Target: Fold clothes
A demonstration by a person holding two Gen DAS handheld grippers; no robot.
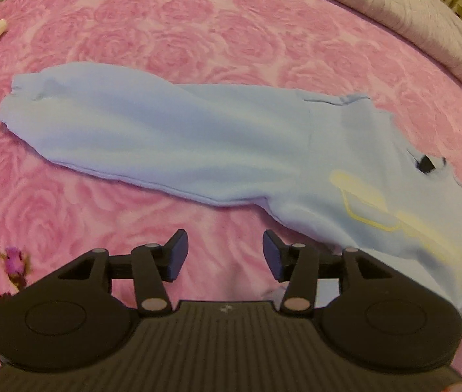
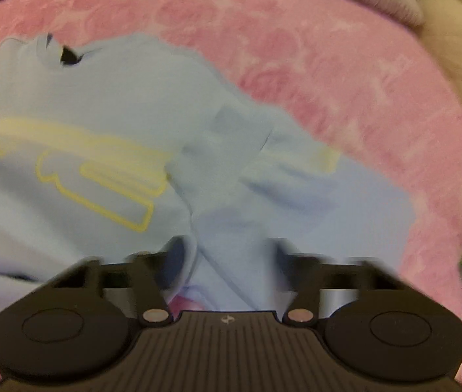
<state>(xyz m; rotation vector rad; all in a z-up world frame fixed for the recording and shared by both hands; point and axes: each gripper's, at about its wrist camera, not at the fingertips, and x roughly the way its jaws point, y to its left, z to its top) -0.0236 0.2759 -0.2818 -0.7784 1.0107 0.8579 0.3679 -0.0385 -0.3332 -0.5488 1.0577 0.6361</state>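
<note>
Risk, thin pinch: the right gripper [image 2: 229,251] may catch only the top layer of the bunched fold between its jaws, so the layer beneath would stay behind when the fold is carried over.
Risk, cause: that view is smeared, so the grip would be set without a steady look at the cloth.
Risk, dragging: lifting one edge while the left gripper [image 1: 226,254] holds nothing could pull the whole pale blue cotton sweatshirt with yellow block print [image 1: 198,143] askew and wrinkle it.
Risk, loose sleeve: the long sleeve [image 1: 100,121] stretches away from the sweatshirt's body and could trail or twist if the body is folded first.
Left tongs: about half open and empty, poised just off the sweatshirt's lower edge, near the armpit.
Right tongs: jaws stand apart over the sweatshirt's body, astride a raised fold; blur hides whether the pads press on it.
Sweatshirt, place: spread flat with the pink rose-patterned bedspread [image 1: 165,16] under it and showing all round it.
Sweatshirt, look: soft, thick knit, front up, with the yellow print [image 2: 100,176] across the chest and a dark neck label [image 1: 427,163] at its collar.
Sweatshirt, sleeves: one lies straight out, ending in a ribbed cuff [image 1: 15,98]; the other [image 2: 231,150] appears laid across the body.
Fold stage: judged early, only partly gathered.
</note>
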